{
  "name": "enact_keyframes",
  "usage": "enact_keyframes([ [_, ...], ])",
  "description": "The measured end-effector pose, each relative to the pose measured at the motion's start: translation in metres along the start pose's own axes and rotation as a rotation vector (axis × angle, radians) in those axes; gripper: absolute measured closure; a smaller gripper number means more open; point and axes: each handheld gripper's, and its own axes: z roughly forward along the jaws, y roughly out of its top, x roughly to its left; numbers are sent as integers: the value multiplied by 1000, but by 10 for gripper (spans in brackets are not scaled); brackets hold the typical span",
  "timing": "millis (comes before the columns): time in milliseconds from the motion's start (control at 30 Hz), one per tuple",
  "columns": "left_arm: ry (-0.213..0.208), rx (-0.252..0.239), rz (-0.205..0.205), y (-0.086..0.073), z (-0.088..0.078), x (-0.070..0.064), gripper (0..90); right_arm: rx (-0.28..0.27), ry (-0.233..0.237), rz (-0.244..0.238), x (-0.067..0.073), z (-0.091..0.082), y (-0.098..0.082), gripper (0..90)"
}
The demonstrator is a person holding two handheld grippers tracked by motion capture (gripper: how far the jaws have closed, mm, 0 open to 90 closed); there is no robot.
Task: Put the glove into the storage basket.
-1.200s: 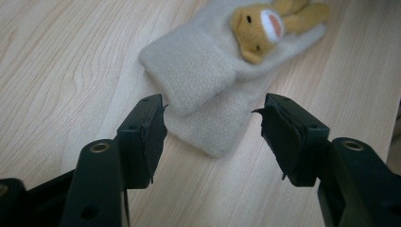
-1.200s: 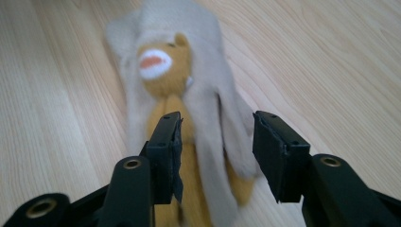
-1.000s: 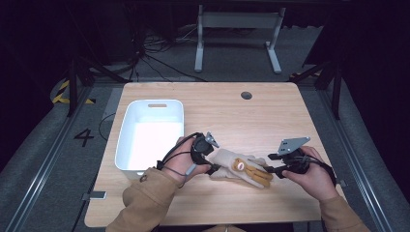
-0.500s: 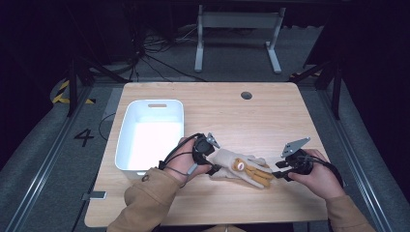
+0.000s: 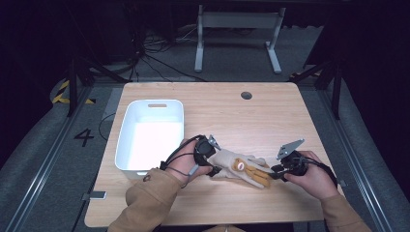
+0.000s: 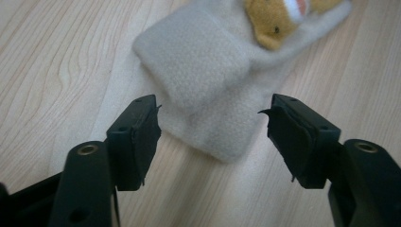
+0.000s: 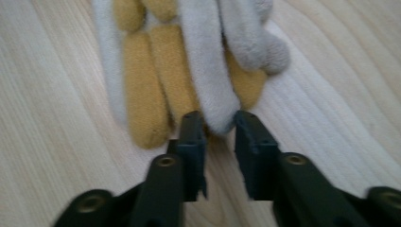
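Note:
A fleece glove [image 5: 241, 166], beige with mustard fingers and a small bear face, lies flat on the wooden table [image 5: 217, 111]. My left gripper [image 5: 216, 170] is at its cuff. In the left gripper view the cuff [image 6: 208, 94] reaches in between the jaws of that gripper [image 6: 213, 132], which have just been closing a little and stand apart from it, open. My right gripper [image 5: 273, 173] is at the fingertips. Its jaws have just been closing, and the gripper [image 7: 220, 130] now pinches the tip of one beige finger [image 7: 203, 71], beside the mustard fingers [image 7: 142, 85].
A white plastic bin [image 5: 157, 102] stands on the table to the left of my left hand. A round cable hole [image 5: 246, 95] sits near the far edge. Bare wood lies beyond the glove and to its right.
My right gripper has crept slightly left onto the glove's fingertips. The left hand and the glove have stayed where they were.

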Motion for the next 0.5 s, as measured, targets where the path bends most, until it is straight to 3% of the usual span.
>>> enact_keyframes([
  [100,13,21,-17,-2,3,3,440,-9,-7,12,2,1,1,844],
  [400,9,26,-21,-1,14,3,509,-37,-25,-2,1,-2,2,851],
  [500,14,24,-5,0,17,3,548,-40,-27,1,1,-2,2,852],
])
